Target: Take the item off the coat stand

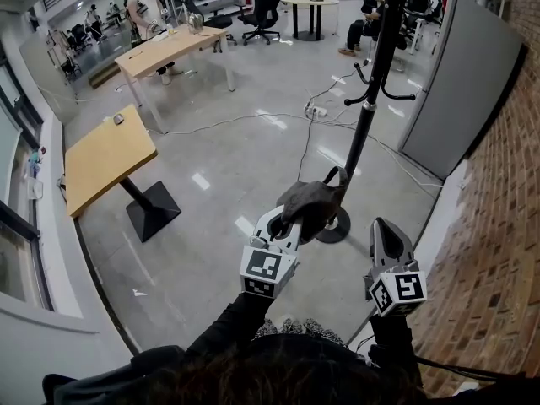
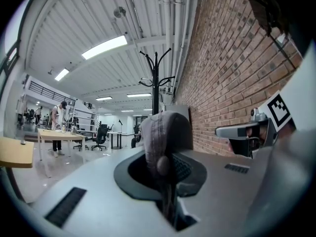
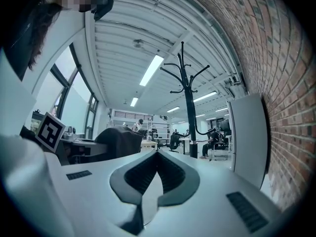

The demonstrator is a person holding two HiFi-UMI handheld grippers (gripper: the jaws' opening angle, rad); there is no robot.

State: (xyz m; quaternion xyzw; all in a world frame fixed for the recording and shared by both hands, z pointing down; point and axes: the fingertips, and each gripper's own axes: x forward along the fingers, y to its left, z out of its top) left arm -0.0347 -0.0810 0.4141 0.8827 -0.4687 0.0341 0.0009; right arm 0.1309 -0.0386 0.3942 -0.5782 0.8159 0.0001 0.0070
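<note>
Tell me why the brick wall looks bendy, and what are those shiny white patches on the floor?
Left gripper view: the wide lens bows the brick wall and blacks out the corners; the cap, very close, looks soft. Head view: the white patches on the floor are reflected glare. Right gripper view: bluish tint, and the ceiling lamp is blown out white.

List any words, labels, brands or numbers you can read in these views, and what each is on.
No readable words, brands or numbers in any view.
Only signs: black-and-white square markers on the cubes of the left gripper and right gripper; these are patterns, not text.
The dark cap shows no legible logo.
</note>
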